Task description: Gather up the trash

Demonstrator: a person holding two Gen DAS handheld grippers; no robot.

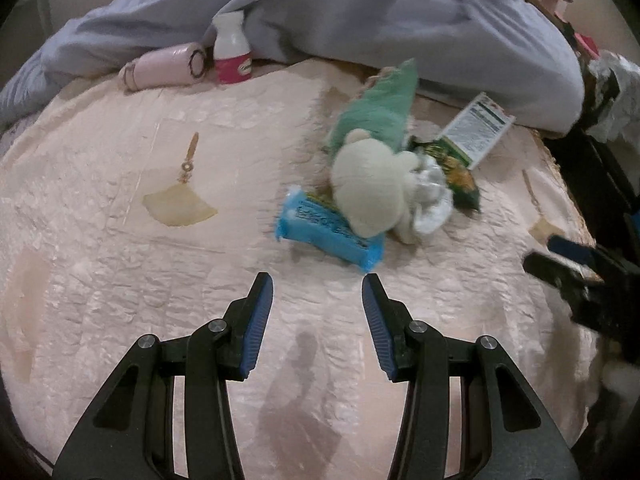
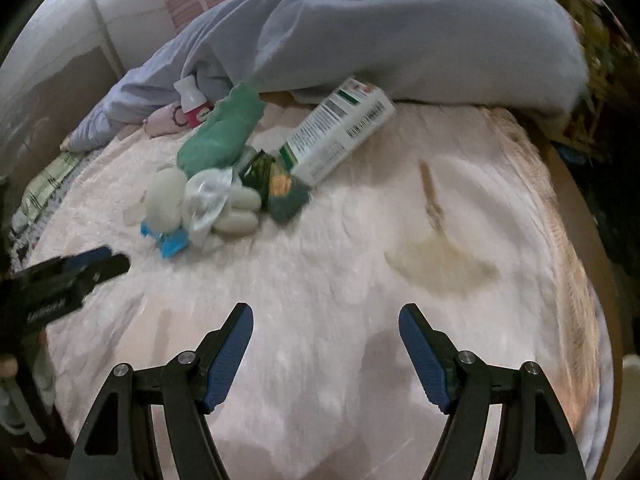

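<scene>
Ribbed blue tongs [image 1: 318, 282], quilted bedspread [image 1: 120, 240]

bare bedspread [image 1: 224, 128] ahead; plush toy [image 1: 372, 196] overlies the blue wrapper [image 1: 320, 228].

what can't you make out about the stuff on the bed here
- Blue wrapper: print motion-blurred in the left wrist view; mostly hidden under the plush toy in the right wrist view.
- White bottle: top tucked under the blue blanket.
- Green snack packet: label blurred.

Blue wrapper [image 1: 328, 228] partly under plush toy [image 1: 370, 192]; white bottle [image 1: 231, 50] top beneath blanket [image 1: 360, 12].
</scene>
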